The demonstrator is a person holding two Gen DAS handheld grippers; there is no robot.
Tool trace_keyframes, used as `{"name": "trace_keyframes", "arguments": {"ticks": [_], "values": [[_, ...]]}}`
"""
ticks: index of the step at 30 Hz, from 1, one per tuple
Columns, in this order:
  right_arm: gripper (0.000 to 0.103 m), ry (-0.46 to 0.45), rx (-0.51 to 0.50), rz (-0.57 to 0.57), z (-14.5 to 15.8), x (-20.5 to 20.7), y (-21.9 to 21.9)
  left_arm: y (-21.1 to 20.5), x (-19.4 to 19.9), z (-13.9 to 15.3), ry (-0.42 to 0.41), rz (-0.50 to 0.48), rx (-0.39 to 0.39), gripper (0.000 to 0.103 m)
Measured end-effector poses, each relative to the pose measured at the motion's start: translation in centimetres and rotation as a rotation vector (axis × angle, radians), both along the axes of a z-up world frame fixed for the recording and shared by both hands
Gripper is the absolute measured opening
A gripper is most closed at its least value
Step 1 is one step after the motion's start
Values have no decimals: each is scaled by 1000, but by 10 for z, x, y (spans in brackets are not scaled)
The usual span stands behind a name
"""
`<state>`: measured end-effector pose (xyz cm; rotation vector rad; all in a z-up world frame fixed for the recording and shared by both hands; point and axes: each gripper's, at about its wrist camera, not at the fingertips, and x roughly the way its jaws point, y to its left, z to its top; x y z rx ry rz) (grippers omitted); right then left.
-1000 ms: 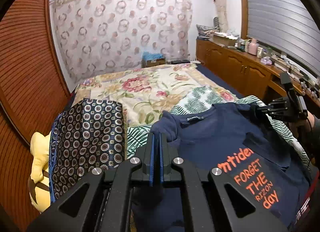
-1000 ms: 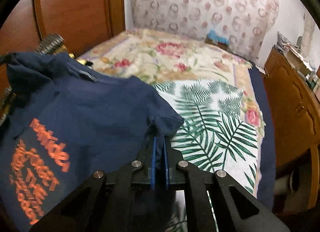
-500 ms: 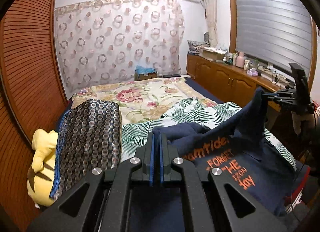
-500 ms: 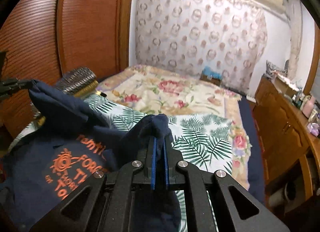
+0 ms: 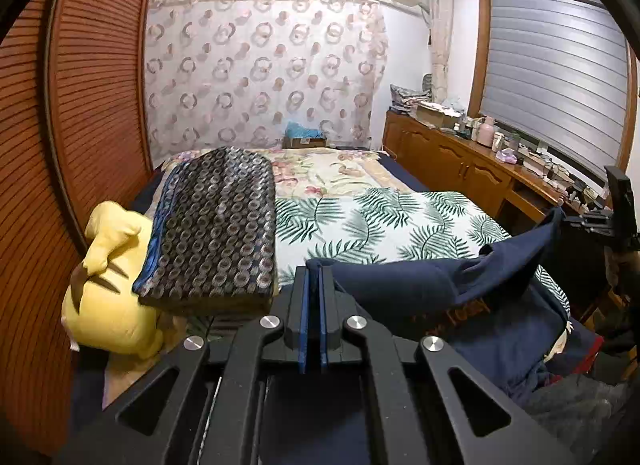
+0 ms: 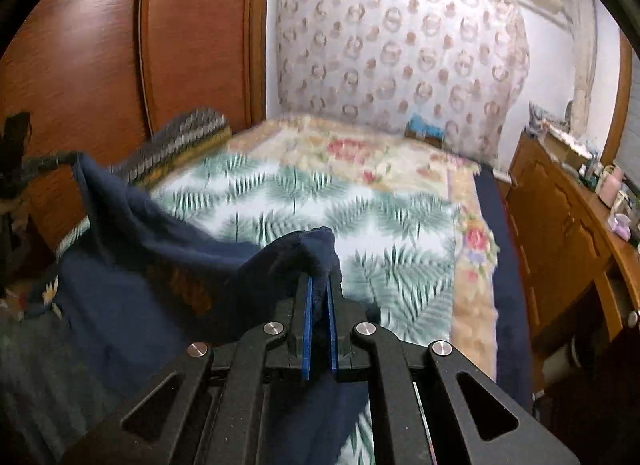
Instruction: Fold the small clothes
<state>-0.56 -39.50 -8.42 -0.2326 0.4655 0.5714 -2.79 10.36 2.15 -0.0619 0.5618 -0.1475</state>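
Observation:
A navy t-shirt (image 5: 448, 293) with orange print hangs stretched between my two grippers above the near end of the bed. My left gripper (image 5: 314, 277) is shut on one corner of it. My right gripper (image 6: 319, 285) is shut on the other corner, with the navy t-shirt (image 6: 168, 265) sagging off to the left. The right gripper also shows at the far right of the left wrist view (image 5: 592, 221), and the left gripper at the far left of the right wrist view (image 6: 36, 163). The orange print is mostly hidden in the folds.
A palm-leaf sheet (image 5: 384, 221) covers the near half of the bed, a floral cover (image 5: 328, 173) the far half. A folded patterned blanket (image 5: 220, 225) and a yellow plush toy (image 5: 108, 289) lie at the left. A wooden cabinet (image 5: 460, 161) runs along the right; a slatted wooden door (image 5: 80, 105) stands on the left.
Both grippers have lifted and drawn back toward the near end of the bed with the shirt. The shirt has come up off the sheet and its print has folded out of sight.

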Motion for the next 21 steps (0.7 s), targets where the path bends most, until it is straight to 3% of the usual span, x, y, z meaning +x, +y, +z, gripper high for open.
{"name": "trace_keyframes", "arguments": {"ticks": [11, 16, 17, 18, 20, 21], "values": [[6, 173, -33, 3, -29, 8, 5, 7, -2, -42, 136, 36, 9, 5], [18, 158, -49, -15, -14, 14, 14, 6, 5, -44, 154, 21, 8, 11], [27, 151, -48, -16, -10, 14, 14, 6, 6, -42, 149, 21, 10, 22], [41, 142, -51, -18, -8, 14, 14, 6, 6, -40, 142, 20, 7, 33], [56, 131, -48, -28, -10, 12, 16, 8, 7, -35, 126, 10, -1, 43], [56, 132, -44, -33, -13, 14, 17, 9, 9, -33, 124, 11, 1, 44]]}}
